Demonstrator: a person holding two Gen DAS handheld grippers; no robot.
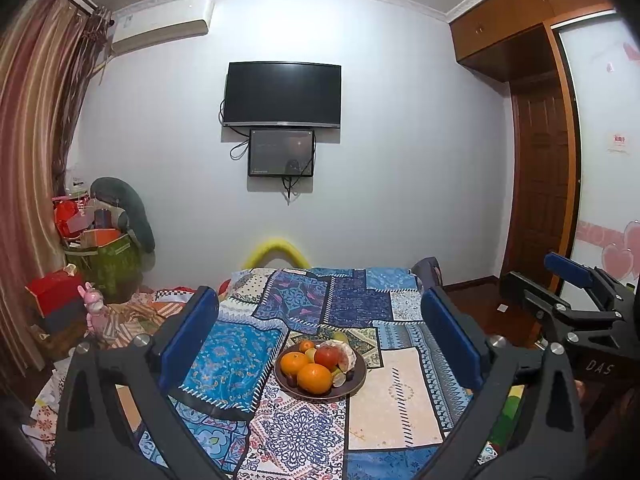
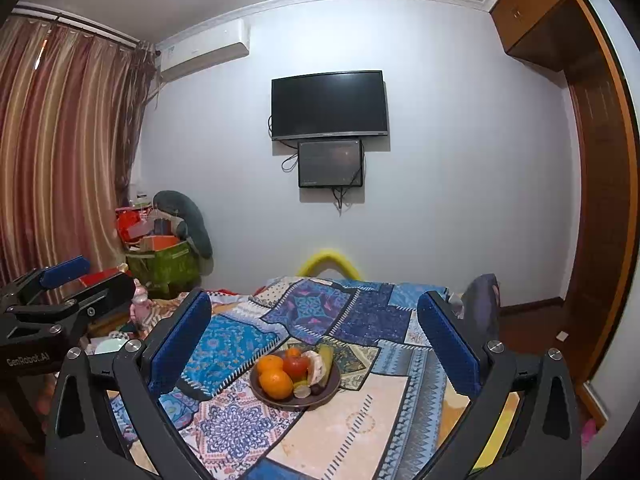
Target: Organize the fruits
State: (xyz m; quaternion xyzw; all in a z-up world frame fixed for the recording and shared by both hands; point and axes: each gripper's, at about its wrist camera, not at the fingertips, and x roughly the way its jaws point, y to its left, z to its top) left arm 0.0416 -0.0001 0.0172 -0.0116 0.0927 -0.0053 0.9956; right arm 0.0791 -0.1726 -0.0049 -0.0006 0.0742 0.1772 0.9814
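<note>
- Left wrist view: my left gripper [image 1: 320, 336] stands with its jaws wide apart and nothing between the blue pads; it holds nothing.
- Between the fingers, further ahead, I see a brown plate [image 1: 357, 376] resting on the patchwork cloth [image 1: 384, 400] that covers the table.
- The fruits [image 1: 316, 364] are all heaped on that plate: a large orange [image 1: 315, 378] at the front, a second one [image 1: 294, 363] just behind it to the left, a red apple [image 1: 329, 356] near the middle, and a small lime [image 1: 339, 379] at the front right. Smaller pieces behind them I cannot identify.
- At the right edge the right gripper [image 1: 576, 280] is seen from the side, held off the table and well apart from the plate.
- On the far wall hang a dark television [image 1: 282, 94] and a smaller screen [image 1: 281, 153] under it.
- Right wrist view: my right gripper [image 2: 316, 340] is likewise spread wide and empty.
- The same plate [image 2: 332, 390] sits ahead between its fingers, left of centre, with the fruits [image 2: 294, 372] piled in it; a yellow-green fruit [image 2: 326, 356] leans on the right side of the heap.
- The left gripper [image 2: 66, 276] shows at the left edge, over the clutter beside the table.
</note>
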